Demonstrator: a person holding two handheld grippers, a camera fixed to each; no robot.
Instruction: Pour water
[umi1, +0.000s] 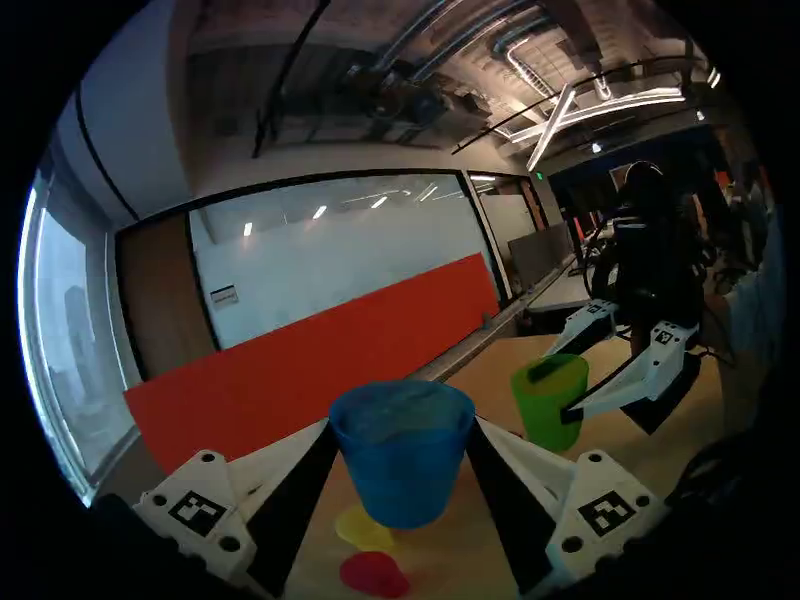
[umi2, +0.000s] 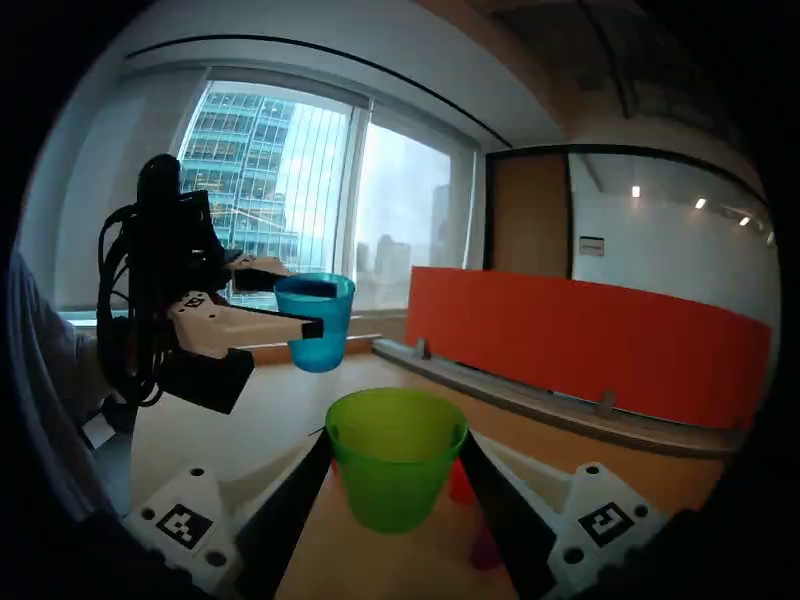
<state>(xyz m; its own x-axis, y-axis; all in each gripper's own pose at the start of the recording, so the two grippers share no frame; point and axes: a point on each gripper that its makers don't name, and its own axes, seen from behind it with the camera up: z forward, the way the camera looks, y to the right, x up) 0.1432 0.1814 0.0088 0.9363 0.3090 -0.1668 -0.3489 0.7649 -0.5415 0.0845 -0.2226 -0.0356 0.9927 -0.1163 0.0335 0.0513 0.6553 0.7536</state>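
Note:
In the left gripper view my left gripper (umi1: 403, 470) is shut on a blue cup (umi1: 402, 462), held upright above the wooden table (umi1: 500, 372). Farther right in that view the right gripper (umi1: 572, 385) holds a green cup (umi1: 549, 398), also upright. The right gripper view has my right gripper (umi2: 397, 468) shut on the green cup (umi2: 396, 455) close up. Beyond it, to the upper left, the left gripper (umi2: 312, 322) carries the blue cup (umi2: 316, 320) a little higher. The two cups are apart. Whether either holds water is hidden.
Small yellow (umi1: 362, 526) and red (umi1: 374, 574) cups lie on the table beneath the blue cup. An orange partition (umi2: 600, 340) runs along the table's far edge. Large windows (umi2: 270, 190) stand behind the left gripper. A person's sleeve (umi2: 40, 380) is at the left.

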